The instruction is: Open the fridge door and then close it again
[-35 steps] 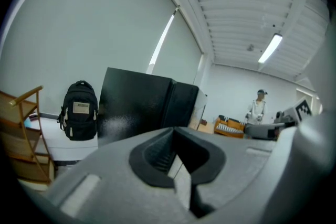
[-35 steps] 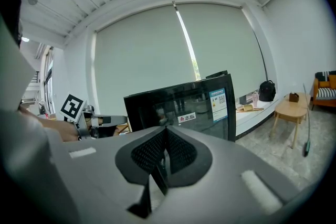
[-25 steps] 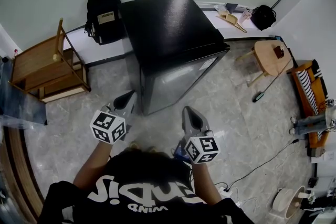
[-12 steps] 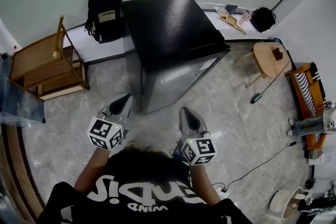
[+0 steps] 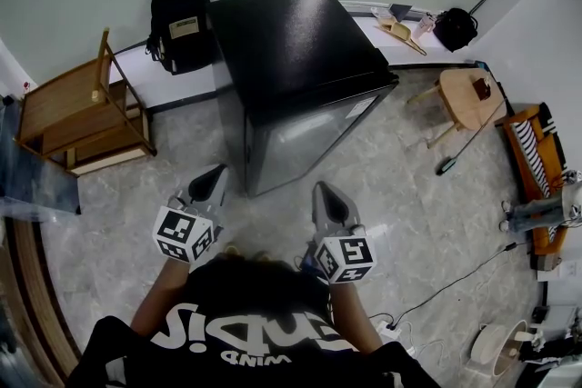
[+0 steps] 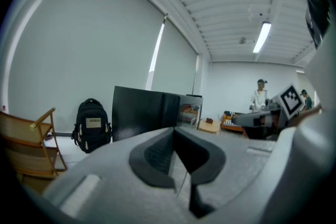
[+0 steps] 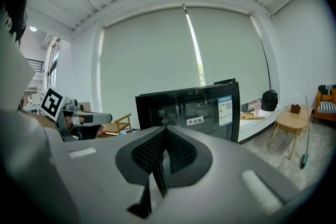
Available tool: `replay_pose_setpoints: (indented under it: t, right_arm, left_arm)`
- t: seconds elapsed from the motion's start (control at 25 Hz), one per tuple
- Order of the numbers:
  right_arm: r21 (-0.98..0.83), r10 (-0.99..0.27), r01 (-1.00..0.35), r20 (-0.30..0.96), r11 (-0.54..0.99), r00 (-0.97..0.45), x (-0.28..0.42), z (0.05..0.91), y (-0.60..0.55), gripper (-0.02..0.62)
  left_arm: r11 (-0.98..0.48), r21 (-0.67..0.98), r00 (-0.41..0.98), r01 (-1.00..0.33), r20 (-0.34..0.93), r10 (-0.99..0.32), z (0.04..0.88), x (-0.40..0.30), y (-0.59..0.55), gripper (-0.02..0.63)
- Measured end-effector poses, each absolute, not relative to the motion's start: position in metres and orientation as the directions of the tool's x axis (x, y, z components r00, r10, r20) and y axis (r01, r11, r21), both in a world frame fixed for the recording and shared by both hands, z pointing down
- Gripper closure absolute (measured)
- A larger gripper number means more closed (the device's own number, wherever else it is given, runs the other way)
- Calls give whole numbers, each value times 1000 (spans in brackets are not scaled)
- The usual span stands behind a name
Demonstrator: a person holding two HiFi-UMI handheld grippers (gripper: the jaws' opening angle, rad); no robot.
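pale marbled floor, white walls, a drawn blind behind. item: black fridge against the back wall, its glass door flush with the body in both the head and right gripper views. item: left gripper, jaws pressed together, nothing between. item: right gripper, likewise closed and empty. change over the last second: next to none (left gripper a touch lower in the head view, door shut throughout), so nothing tells a door awaiting its opening from one already swung and shut again. edges: the door's front faces both grippers, short of touch; handle side unclear. room: bare floor before the door; chair at left and stool at right stand well apart.
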State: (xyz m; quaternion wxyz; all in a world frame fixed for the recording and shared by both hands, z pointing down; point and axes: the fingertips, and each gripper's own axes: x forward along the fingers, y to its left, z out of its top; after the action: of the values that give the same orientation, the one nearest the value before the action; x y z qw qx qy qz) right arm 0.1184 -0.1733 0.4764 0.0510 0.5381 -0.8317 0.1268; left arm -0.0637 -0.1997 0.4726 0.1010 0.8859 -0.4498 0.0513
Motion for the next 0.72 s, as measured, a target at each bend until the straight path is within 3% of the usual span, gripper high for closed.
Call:
replay_pose_setpoints:
  t: [0.72]
  right_arm:
    - [-161, -884, -911, 225, 380, -409, 128, 478, -166, 598]
  left_arm:
    - [-568, 167, 591, -806, 195, -782, 479, -61, -192, 606]
